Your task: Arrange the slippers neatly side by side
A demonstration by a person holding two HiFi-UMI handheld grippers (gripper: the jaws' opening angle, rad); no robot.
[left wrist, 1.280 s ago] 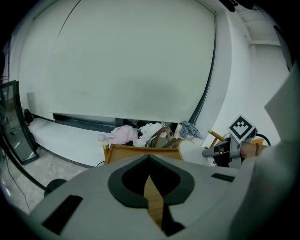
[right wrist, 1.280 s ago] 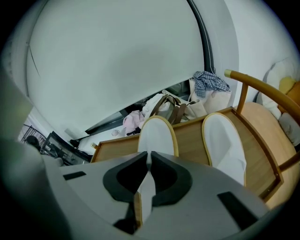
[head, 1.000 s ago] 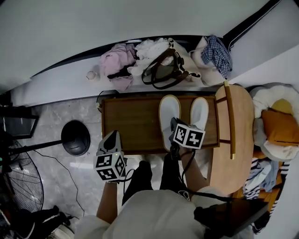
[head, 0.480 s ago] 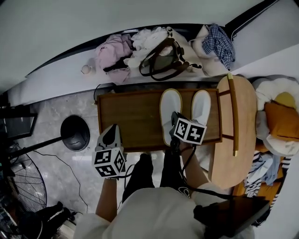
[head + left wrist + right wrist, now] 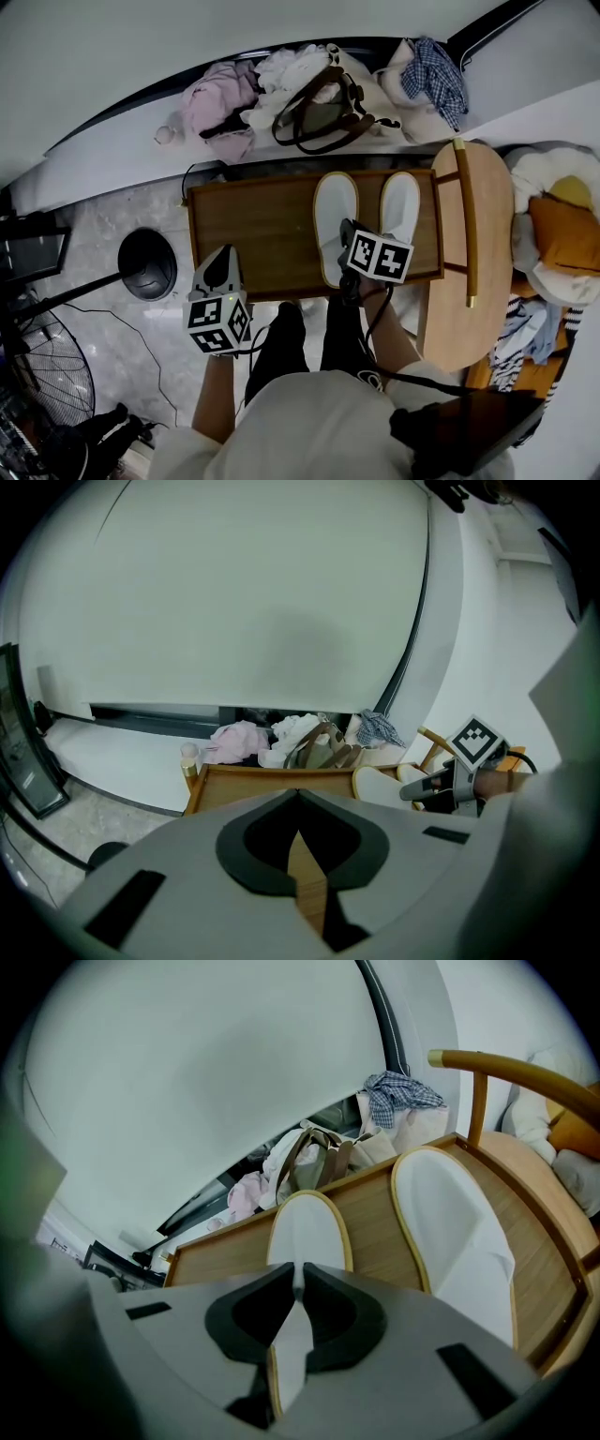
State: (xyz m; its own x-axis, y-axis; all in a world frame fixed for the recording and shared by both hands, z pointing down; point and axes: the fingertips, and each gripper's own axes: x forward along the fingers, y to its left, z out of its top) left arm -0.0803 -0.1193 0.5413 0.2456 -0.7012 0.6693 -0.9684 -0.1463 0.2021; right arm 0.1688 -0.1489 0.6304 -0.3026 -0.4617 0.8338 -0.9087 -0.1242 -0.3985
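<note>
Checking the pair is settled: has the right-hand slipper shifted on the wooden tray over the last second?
No. The right-hand slipper keeps its toe at the wooden tray's far rim, as before.

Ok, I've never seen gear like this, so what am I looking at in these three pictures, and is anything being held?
There is no robot here. A person holds a hand tool in each hand, each with two pinching fingers; the cubes with black and white squares are part of the tools. The head view comes from a camera on the person's head, looking down. The other two come from cameras riding on the tools, looking along their fingers. Below is a wooden table with two white slippers side by side. The right gripper is closed and seems to pinch the left slipper; the right slipper lies free beside it. The left gripper is closed on nothing. Behind the table lie a bag and clothes.
</note>
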